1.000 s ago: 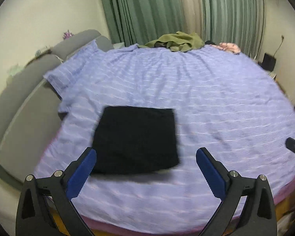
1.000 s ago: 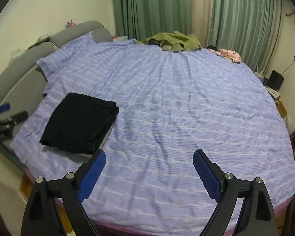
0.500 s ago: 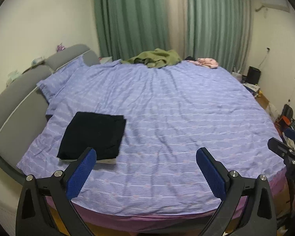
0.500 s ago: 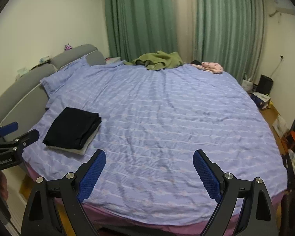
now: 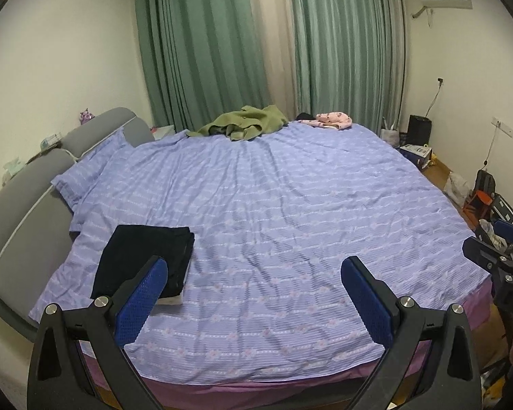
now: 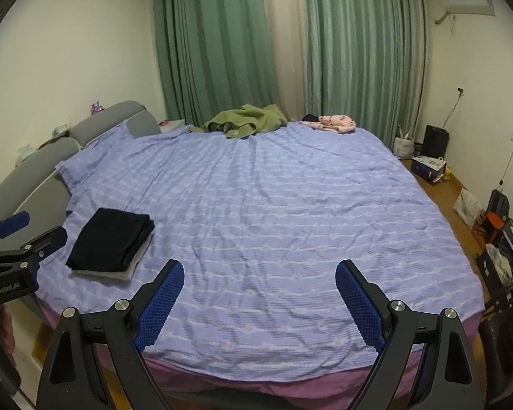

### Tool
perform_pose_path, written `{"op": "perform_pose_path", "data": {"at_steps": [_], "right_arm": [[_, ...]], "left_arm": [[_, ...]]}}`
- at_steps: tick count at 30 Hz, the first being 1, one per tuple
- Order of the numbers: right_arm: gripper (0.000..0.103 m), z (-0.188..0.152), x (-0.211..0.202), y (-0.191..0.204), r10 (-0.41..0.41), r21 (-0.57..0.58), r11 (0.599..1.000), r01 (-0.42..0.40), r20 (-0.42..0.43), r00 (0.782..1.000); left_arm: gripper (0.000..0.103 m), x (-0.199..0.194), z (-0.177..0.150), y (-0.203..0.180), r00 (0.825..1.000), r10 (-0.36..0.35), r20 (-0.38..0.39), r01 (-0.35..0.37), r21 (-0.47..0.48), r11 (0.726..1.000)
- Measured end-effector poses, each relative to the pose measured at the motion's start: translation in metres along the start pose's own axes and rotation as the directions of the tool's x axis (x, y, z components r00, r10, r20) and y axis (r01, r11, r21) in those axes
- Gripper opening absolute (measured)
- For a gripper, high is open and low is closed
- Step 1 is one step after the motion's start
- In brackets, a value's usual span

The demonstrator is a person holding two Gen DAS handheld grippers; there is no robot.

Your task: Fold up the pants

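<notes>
The black pants (image 5: 143, 256) lie folded in a neat rectangle on a white folded item, at the near left of the blue striped bed (image 5: 290, 205). They also show in the right wrist view (image 6: 111, 244). My left gripper (image 5: 254, 275) is open and empty, held back from the bed's front edge, with its left finger overlapping the pants in view. My right gripper (image 6: 260, 278) is open and empty, further right. Each gripper shows at the edge of the other's view: the right gripper (image 5: 496, 256) and the left gripper (image 6: 13, 249).
A green garment (image 5: 246, 124) and a pink garment (image 5: 331, 121) lie at the bed's far edge by the green curtains (image 5: 205, 51). A grey headboard (image 5: 34, 184) runs along the left. Bags, boxes and a chair (image 6: 496, 218) stand on the wooden floor at right.
Both grippers have drawn back and up from the bed, so the folded pants look smaller and further away. Both stay open and empty.
</notes>
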State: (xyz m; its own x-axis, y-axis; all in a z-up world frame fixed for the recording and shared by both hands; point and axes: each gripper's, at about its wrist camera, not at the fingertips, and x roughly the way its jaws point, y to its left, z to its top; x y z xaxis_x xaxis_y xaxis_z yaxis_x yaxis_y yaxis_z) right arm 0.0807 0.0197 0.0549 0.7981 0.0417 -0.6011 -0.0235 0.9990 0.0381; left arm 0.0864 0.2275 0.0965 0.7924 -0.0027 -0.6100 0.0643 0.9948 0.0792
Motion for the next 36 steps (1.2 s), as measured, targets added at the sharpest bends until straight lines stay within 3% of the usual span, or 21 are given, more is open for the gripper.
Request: {"op": "perform_pose_path", "data": {"at_steps": [8,36], "right_arm": [[0.091,-0.002,-0.01,0.0,-0.013,0.009,1.0,0.013,0.006,1.0],[0.091,-0.017,-0.031,-0.017,-0.046,0.013,0.999,0.046,-0.005,0.999]], "left_arm": [[0.103,-0.006,0.0,-0.006,0.999,-0.038,0.007,0.038,0.009,0.999],[0.103,-0.012,-0.011,-0.025,0.999,-0.047,-0.009,0.047,0.019,0.999]]}}
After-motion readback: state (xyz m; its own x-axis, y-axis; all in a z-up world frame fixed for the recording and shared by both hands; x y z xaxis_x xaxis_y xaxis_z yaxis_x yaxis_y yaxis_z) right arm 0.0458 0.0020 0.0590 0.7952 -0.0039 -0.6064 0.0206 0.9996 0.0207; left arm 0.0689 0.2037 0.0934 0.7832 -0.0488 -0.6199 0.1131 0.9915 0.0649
